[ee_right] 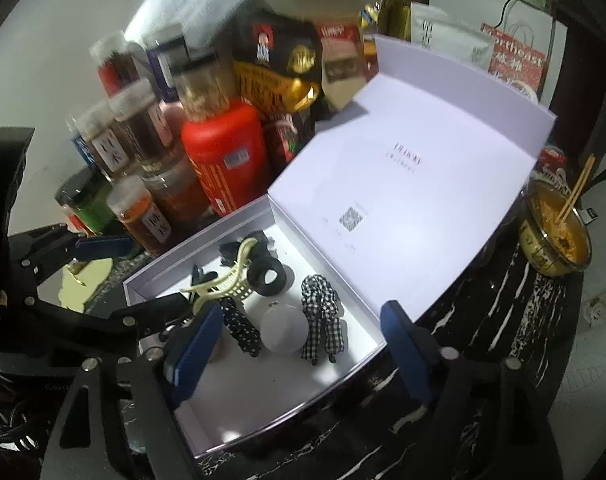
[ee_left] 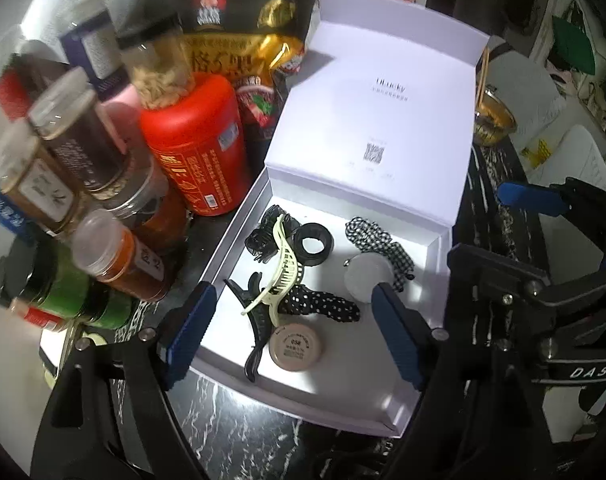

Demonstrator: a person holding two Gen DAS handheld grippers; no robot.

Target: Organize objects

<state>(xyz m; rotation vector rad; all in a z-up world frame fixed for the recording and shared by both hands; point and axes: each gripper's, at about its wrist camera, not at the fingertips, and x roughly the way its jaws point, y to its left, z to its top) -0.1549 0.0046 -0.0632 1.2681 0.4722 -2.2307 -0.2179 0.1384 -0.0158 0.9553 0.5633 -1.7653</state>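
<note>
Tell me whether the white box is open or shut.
Open. The white box has its lid swung up behind it, leaving the hair clips inside exposed.

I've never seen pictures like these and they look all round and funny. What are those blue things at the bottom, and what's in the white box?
The blue things are the fingers of two grabbing tools that a person holds, one in each hand. Each tool carries a round-eyed camera looking along its fingers, which bends the picture. One picture is from the left gripper, the other from the right gripper. Both are open and hold nothing.

They hang over a white box with its lid up, on a dark marbled table. Inside lie hair things: a cream clip, black clips, a dotted scrunchie, a checked scrunchie, a round white piece, and a small jar. Beside the box stand spice jars and a red can. A noodle bowl sits on the other side.
</note>
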